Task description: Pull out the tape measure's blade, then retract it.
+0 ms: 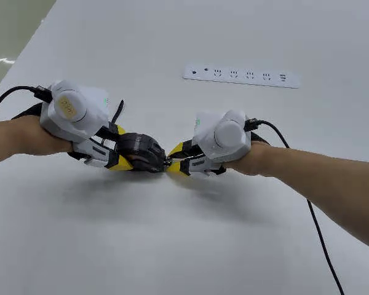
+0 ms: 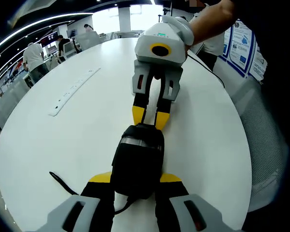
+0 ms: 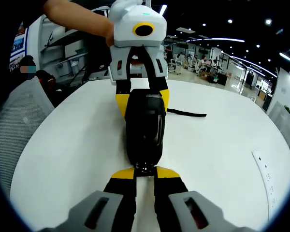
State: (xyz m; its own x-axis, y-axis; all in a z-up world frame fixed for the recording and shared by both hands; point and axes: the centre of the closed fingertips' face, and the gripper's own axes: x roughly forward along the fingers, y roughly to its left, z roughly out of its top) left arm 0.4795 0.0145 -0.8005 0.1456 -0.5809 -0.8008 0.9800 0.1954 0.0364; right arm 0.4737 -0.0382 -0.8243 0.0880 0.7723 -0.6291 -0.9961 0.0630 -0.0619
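A black tape measure [image 1: 141, 152] sits just above the white table, held between both grippers. My left gripper [image 1: 120, 147] is shut on its body [image 2: 137, 162], one yellow-tipped jaw on each flat side. My right gripper [image 1: 174, 158] meets it from the opposite side, its yellow tips closed on the blade's end hook [image 3: 144, 168] at the case mouth. No length of blade shows outside the case. In the left gripper view the right gripper [image 2: 150, 118] touches the case's far end. In the right gripper view the left gripper [image 3: 142, 99] clamps the tape measure [image 3: 145, 125] from behind.
The tape's black wrist strap [image 3: 186, 114] trails on the table [image 1: 172, 246]. A white power strip [image 1: 241, 75] lies further back. Cables run from both grippers along the person's arms. In the gripper views, chairs and people are beyond the table's edge.
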